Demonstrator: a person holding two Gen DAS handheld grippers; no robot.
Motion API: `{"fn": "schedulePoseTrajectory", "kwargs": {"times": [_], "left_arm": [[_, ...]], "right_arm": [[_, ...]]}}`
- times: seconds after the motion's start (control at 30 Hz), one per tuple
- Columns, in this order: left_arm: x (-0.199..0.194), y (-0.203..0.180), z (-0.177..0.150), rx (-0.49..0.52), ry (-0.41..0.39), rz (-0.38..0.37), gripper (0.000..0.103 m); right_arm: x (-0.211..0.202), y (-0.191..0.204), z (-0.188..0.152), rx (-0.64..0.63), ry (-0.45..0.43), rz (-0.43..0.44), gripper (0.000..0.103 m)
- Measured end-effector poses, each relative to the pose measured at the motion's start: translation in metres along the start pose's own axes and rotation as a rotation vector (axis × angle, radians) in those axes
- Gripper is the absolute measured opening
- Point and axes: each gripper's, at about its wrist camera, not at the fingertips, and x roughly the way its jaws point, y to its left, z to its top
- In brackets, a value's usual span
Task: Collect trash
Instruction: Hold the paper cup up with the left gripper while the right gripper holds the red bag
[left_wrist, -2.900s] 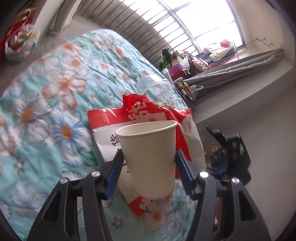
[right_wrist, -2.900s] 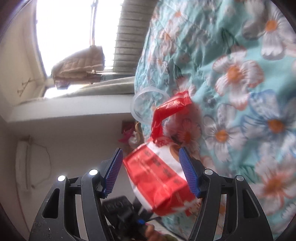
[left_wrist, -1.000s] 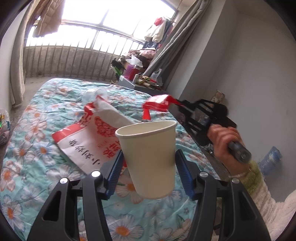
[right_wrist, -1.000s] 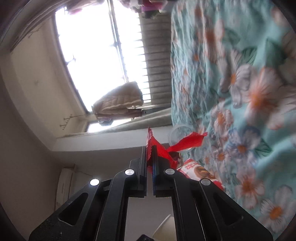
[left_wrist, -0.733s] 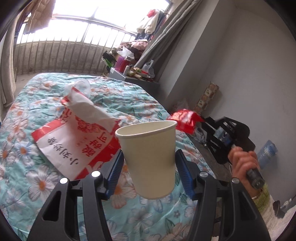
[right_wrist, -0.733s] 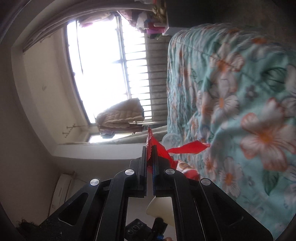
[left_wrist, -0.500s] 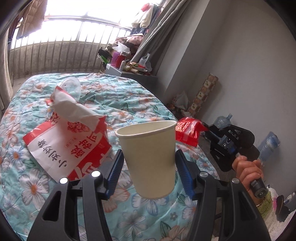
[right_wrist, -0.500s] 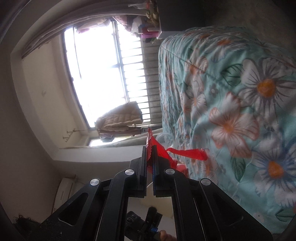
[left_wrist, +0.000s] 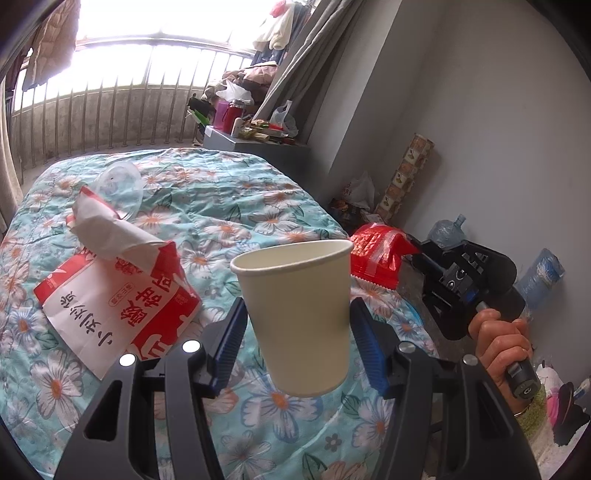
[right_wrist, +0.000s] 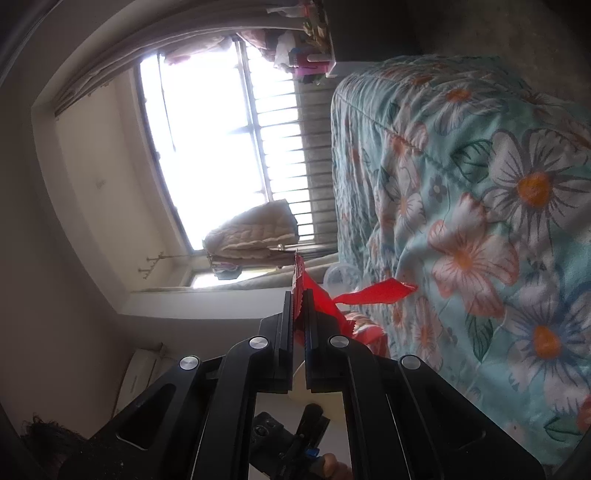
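Note:
My left gripper (left_wrist: 297, 328) is shut on an upright cream paper cup (left_wrist: 295, 314), held above the floral bed cover. My right gripper (right_wrist: 299, 299) is shut on the edge of a red snack wrapper (right_wrist: 332, 299); in the left wrist view the right gripper (left_wrist: 415, 249) holds the wrapper (left_wrist: 376, 254) beyond the bed's right edge. A red and white paper bag (left_wrist: 118, 295) with crumpled white paper lies on the bed at the left. A clear plastic cup (left_wrist: 118, 184) lies on its side behind it.
The bed (left_wrist: 229, 206) with a teal floral cover fills the lower left. A grey cabinet (left_wrist: 258, 147) with bottles and clutter stands by the barred window. Water bottles (left_wrist: 539, 273) and bags (left_wrist: 354, 199) lie on the floor along the grey right wall.
My right gripper closed on the red wrapper and carried it off the bed to the right. My left gripper has kept the cup while the view swung toward the window and wall.

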Motion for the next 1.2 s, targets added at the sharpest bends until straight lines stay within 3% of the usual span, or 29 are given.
{"fn": "schedulePoseTrajectory", "kwargs": {"times": [1.2], "left_arm": [[0.013,-0.020,0.026,0.055,-0.039,0.011,0.056]], "right_arm": [[-0.026,0.006,0.006,-0.020,-0.016,0.075,0.003]]}}
